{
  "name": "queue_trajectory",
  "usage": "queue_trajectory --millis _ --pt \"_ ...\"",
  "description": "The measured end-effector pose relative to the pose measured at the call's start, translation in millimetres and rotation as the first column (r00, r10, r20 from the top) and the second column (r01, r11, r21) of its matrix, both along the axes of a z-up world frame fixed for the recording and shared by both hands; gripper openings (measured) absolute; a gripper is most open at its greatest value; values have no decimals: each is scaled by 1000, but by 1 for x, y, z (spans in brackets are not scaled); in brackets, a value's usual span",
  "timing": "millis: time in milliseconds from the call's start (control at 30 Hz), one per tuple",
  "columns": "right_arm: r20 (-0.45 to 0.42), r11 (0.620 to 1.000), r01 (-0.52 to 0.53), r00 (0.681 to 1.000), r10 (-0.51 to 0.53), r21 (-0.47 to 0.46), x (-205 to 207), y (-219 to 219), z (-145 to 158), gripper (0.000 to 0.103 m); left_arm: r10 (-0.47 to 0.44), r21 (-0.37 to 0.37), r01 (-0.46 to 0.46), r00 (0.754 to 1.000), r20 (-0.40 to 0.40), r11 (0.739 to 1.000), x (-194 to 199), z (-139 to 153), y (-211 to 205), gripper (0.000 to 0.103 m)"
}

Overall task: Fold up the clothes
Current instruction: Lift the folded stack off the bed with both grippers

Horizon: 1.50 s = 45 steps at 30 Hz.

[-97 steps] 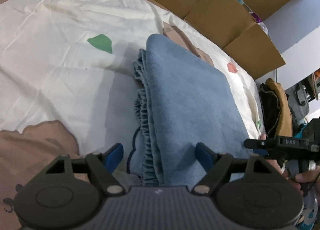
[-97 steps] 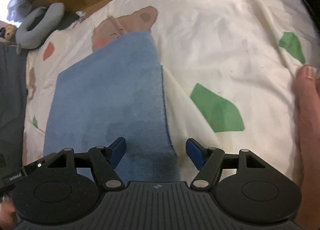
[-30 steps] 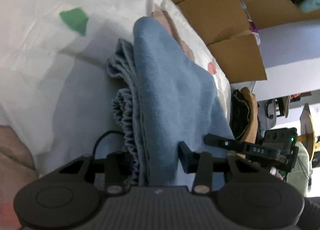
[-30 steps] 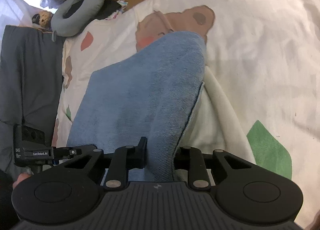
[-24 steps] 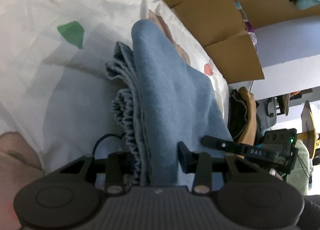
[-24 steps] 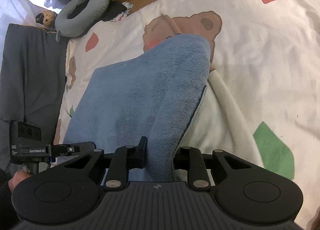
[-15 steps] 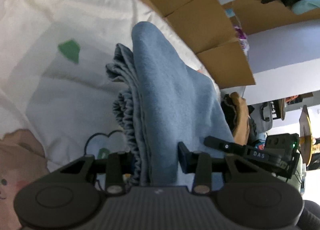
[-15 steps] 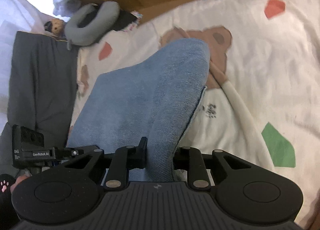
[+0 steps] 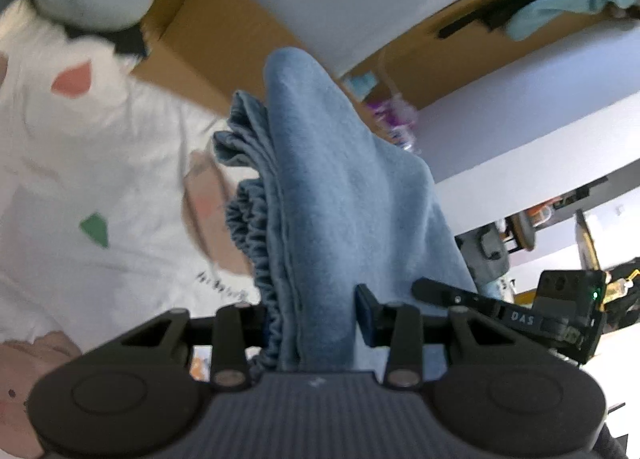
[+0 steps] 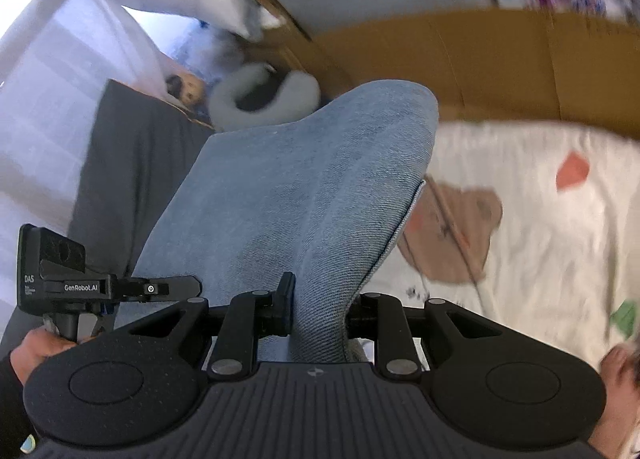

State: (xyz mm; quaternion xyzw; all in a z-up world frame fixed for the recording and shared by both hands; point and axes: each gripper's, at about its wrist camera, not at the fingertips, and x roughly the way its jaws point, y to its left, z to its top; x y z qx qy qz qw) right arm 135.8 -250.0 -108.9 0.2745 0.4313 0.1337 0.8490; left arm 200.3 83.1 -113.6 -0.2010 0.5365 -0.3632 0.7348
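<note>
Left hand-held gripper (image 9: 310, 317): jaws clamped on the near edge of the folded blue garment (image 9: 336, 195). The gathered, ruffled band of the garment (image 9: 256, 243) bunches against the left finger; the right finger (image 9: 366, 315) presses the smooth outer layer. From the grip the cloth rises toward 12 o'clock, clear of the bed sheet (image 9: 80, 147), and ends in a rounded fold at the top of the view.

Right hand-held gripper (image 10: 318, 309): jaws likewise closed on the same garment (image 10: 304, 187), with the denim-like cloth pinched between the left finger (image 10: 286, 301) and the right one, which is mostly hidden behind the fabric. The cloth stretches away toward 12 o'clock, with a stitched hem visible along its 3 o'clock edge.

Position of the garment: held in the air between both grippers, above the bed. In the right wrist view the left gripper's body appears at 9 o'clock, held by a hand (image 10: 38, 347); in the left wrist view the right gripper's body appears at 3 o'clock.

Surroundings: the sheet is white with a bear print (image 10: 456, 231) and coloured patches. Cardboard (image 10: 500, 67) stands behind the bed at 12 to 2 o'clock. A grey neck pillow (image 10: 260, 99) lies at 11 o'clock, beside a dark grey cloth (image 10: 120, 163) at 9 o'clock. Both views are motion-blurred.
</note>
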Motion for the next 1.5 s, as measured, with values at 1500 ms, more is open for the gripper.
queue_trajectory --millis 1500 --pt "199 949 249 957 -210 -196 -167 -172 314 22 -127 -185 158 977 169 970 -101 213 -242 41"
